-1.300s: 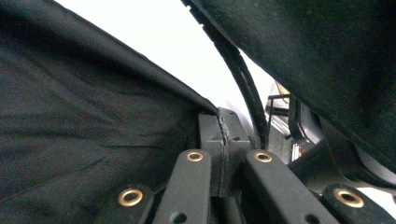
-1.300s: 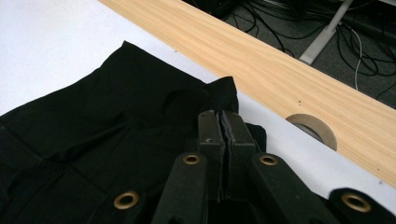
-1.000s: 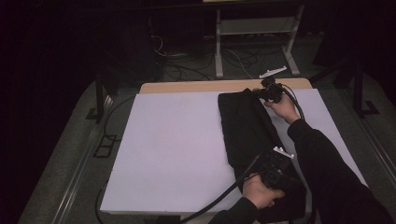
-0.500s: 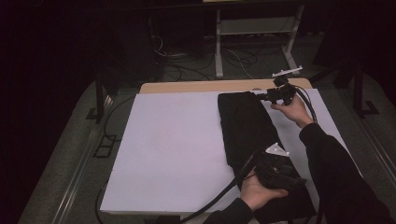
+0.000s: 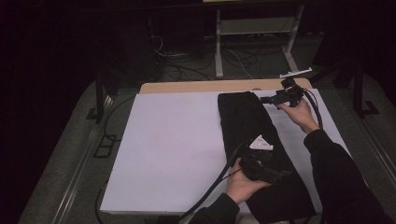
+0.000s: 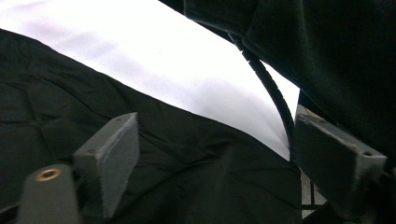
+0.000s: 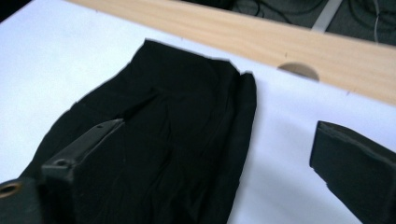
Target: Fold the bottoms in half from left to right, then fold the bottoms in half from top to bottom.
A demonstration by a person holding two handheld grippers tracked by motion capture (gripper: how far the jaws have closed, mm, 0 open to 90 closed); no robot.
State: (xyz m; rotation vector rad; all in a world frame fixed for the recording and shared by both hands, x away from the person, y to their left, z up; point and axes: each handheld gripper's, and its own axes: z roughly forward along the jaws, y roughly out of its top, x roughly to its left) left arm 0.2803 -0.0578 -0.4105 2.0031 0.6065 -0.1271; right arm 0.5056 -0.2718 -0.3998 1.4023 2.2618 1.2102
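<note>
A dark room surrounds the worktop (image 5: 168, 154), its white cover bare on the left, a wooden strip along the far edge; cables (image 5: 187, 65) and a metal rack (image 5: 254, 28) lie on the floor behind; a folded black garment (image 5: 252, 126) lies lengthwise right of centre; the left hand-held gripper (image 5: 285, 176) hovers released over its near end, jaws just opened with nothing between them; the right hand-held gripper (image 5: 262, 99) likewise released beside its far end.
</note>
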